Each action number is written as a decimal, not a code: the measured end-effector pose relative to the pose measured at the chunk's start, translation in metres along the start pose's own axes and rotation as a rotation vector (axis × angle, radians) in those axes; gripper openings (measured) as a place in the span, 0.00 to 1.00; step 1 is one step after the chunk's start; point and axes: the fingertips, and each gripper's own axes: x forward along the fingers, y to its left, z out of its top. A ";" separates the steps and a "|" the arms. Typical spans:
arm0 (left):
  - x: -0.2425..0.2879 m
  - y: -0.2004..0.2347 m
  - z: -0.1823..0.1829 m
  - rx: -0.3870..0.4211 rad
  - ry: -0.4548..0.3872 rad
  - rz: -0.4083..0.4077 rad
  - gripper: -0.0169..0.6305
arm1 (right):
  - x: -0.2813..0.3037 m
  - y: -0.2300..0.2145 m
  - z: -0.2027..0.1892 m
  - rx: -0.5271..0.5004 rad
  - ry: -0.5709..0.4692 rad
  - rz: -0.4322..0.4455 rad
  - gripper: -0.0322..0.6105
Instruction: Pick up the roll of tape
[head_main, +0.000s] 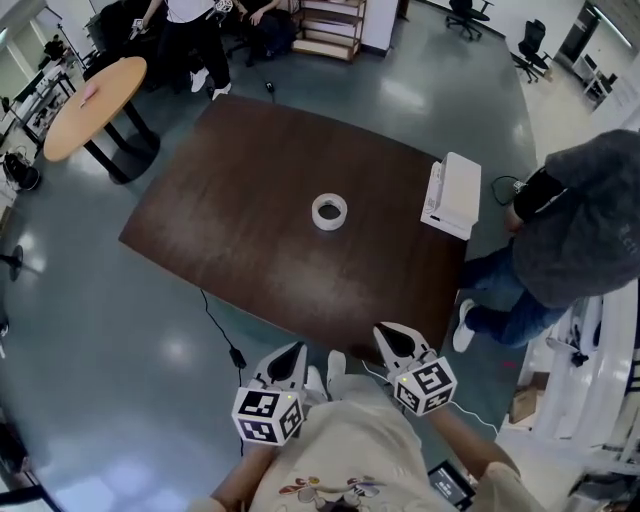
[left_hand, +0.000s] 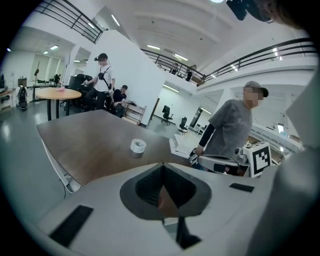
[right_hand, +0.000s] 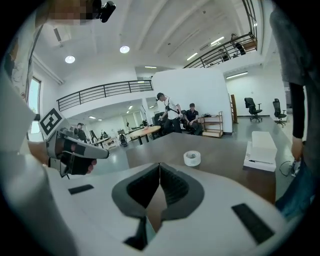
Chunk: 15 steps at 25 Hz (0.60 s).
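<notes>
A white roll of tape (head_main: 329, 211) lies flat near the middle of the dark brown table (head_main: 240, 200). It also shows ahead in the left gripper view (left_hand: 138, 145) and in the right gripper view (right_hand: 192, 158). My left gripper (head_main: 293, 350) and right gripper (head_main: 385, 332) hover side by side at the table's near edge, well short of the tape. Both point toward the tape. The left gripper's (left_hand: 162, 163) jaws meet at their tips with nothing between them. The right gripper's (right_hand: 159, 164) jaws are likewise shut and empty.
A white box (head_main: 452, 195) lies at the table's right edge. A person in a grey top (head_main: 580, 230) stands beside that edge. A round wooden table (head_main: 95, 105) and other people are at the far left. A cable (head_main: 225, 340) trails on the floor by the near-left edge.
</notes>
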 end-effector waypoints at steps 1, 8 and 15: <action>0.002 -0.001 0.001 0.000 -0.001 0.004 0.04 | 0.005 -0.005 0.000 -0.003 0.005 0.005 0.06; 0.020 -0.003 -0.001 -0.027 0.004 0.021 0.04 | 0.054 -0.036 0.016 -0.088 0.048 0.062 0.06; 0.036 0.004 -0.001 -0.082 0.000 0.038 0.04 | 0.112 -0.063 0.031 -0.193 0.119 0.115 0.18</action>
